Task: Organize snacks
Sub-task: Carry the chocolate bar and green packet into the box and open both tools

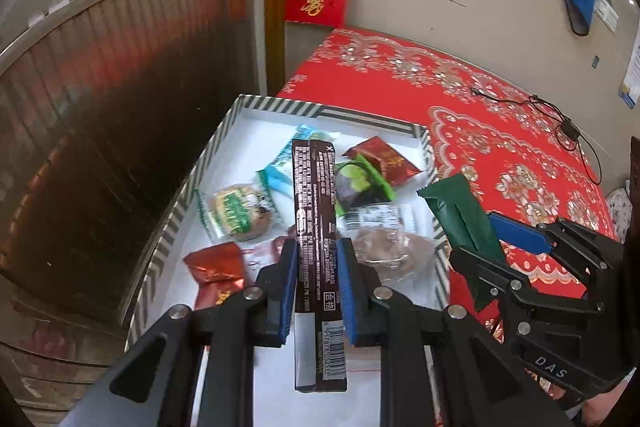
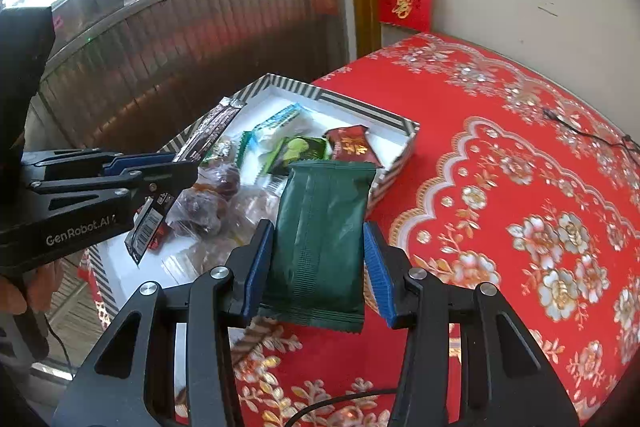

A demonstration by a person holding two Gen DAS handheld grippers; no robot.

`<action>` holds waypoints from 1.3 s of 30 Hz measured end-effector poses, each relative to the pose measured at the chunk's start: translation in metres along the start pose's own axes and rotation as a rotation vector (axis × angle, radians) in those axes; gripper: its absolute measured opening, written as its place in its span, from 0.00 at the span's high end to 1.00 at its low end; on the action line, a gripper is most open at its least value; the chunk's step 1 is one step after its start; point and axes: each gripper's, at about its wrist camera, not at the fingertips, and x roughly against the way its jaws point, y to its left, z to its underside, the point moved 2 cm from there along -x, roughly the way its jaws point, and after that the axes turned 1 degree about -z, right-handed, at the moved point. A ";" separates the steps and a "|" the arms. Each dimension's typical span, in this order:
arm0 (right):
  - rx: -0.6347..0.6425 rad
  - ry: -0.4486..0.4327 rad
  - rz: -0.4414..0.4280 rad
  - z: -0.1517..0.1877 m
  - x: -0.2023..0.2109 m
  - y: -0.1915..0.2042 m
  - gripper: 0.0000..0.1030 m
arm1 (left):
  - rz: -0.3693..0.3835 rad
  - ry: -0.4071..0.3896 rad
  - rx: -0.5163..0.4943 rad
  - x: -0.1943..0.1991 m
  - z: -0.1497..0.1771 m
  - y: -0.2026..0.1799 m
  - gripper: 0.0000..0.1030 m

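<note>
1. Now two snacks are in hand: a long dark brown bar wrapper (image 1: 318, 247) is clamped between the blue pads of the left tool (image 1: 318, 283), hanging over the box, and a dark green packet (image 2: 320, 239) is pinched between the pads of the right tool (image 2: 320, 267), held just beside the box's near corner, above the red cloth.
2. The striped box (image 1: 276, 103), white inside, sits at the edge of the tabletop (image 2: 520, 155) and already holds a heap of snacks: a red sachet (image 1: 386, 159), a green-and-black packet (image 1: 362, 183), a blue-and-white wrapper (image 1: 280, 171), a round cake in clear film (image 1: 240, 213) and another red sachet (image 1: 218, 269).
3. Judging by this, the step in hand is carrying both snacks in to set them down.
4. To do it well, lower the bar flat into the bare white strip nearest the camera, since its length could ride up on the pile.
5. Bring the green packet in over the wall before parting the pads; it could catch on the rim or drop outside.
6. Keep the two tools apart to avoid a clash.
</note>
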 end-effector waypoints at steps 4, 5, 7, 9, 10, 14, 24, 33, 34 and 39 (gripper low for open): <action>0.021 0.010 -0.019 -0.009 -0.011 0.010 0.57 | -0.005 0.008 0.023 -0.005 0.002 0.011 0.79; 0.028 0.013 -0.020 -0.012 -0.015 0.013 0.57 | -0.007 0.009 0.029 -0.006 0.002 0.013 0.79; 0.040 0.018 -0.015 -0.018 -0.023 0.017 0.57 | -0.013 0.010 0.040 -0.008 0.002 0.018 0.79; 0.044 0.030 -0.013 -0.023 -0.034 0.019 0.57 | -0.008 0.016 0.052 -0.010 0.003 0.021 0.79; 0.046 0.032 -0.012 -0.025 -0.038 0.020 0.57 | -0.009 0.016 0.054 -0.011 0.003 0.023 0.79; 0.060 0.045 -0.018 -0.031 -0.052 0.027 0.57 | -0.009 0.021 0.065 -0.015 0.003 0.028 0.79; 0.085 0.061 -0.024 -0.041 -0.072 0.039 0.57 | -0.023 0.039 0.081 -0.027 0.006 0.034 0.79; 0.044 0.039 -0.042 -0.044 -0.073 0.035 0.52 | -0.044 0.039 0.094 -0.031 0.006 0.034 0.75; 0.042 0.035 -0.046 -0.045 -0.072 0.035 0.50 | -0.051 0.038 0.094 -0.031 0.005 0.034 0.74; 0.046 0.001 -0.026 -0.045 -0.059 0.034 0.45 | -0.073 0.031 0.095 -0.031 0.005 0.036 0.56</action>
